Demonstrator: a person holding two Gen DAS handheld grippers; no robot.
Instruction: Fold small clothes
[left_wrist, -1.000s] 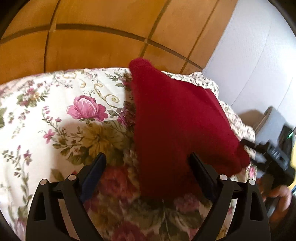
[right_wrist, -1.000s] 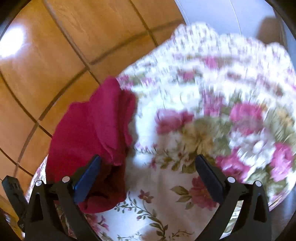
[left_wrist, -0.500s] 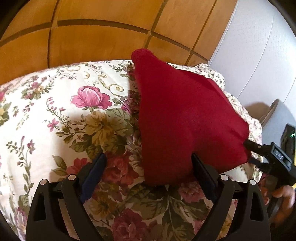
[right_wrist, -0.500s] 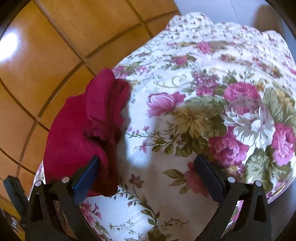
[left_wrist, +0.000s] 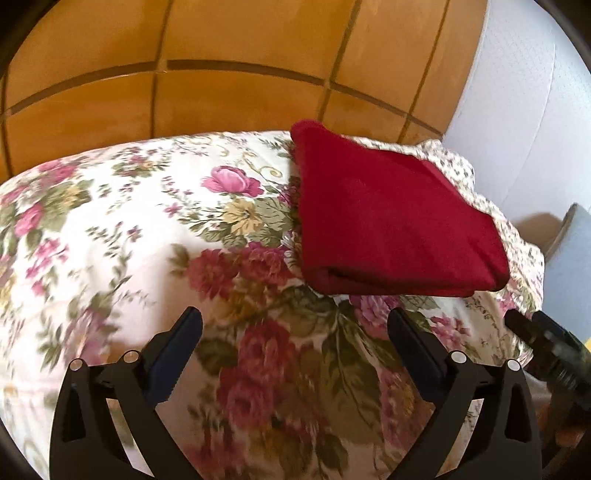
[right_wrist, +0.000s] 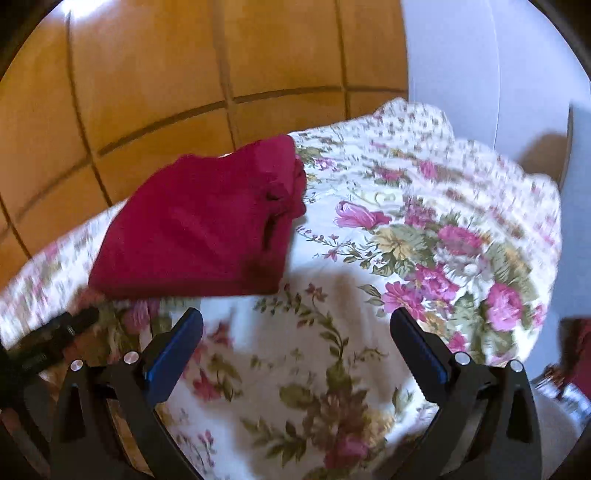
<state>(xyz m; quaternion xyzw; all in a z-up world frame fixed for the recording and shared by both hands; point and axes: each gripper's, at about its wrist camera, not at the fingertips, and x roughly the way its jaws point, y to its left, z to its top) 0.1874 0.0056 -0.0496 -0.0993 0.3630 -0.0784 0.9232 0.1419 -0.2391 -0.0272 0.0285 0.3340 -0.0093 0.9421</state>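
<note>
A dark red garment (left_wrist: 388, 218) lies folded into a flat packet on the floral cloth (left_wrist: 147, 229), toward the far right corner in the left wrist view. In the right wrist view the red garment (right_wrist: 207, 229) lies at the left, its bunched edge facing right. My left gripper (left_wrist: 295, 350) is open and empty, held back from the garment's near edge. My right gripper (right_wrist: 295, 350) is open and empty, over bare floral cloth (right_wrist: 424, 240) to the right of the garment.
The floral cloth covers a small table that stands over an orange tiled floor (left_wrist: 221, 74). A white wall (left_wrist: 524, 92) rises at the right. The other gripper's dark body (left_wrist: 546, 343) shows at the right edge, and at the left edge in the right wrist view (right_wrist: 44, 339).
Both grippers have drawn back from the garment. It was between the left fingers a second ago and now lies free beyond them. The right view has swung, so the garment sits higher.
</note>
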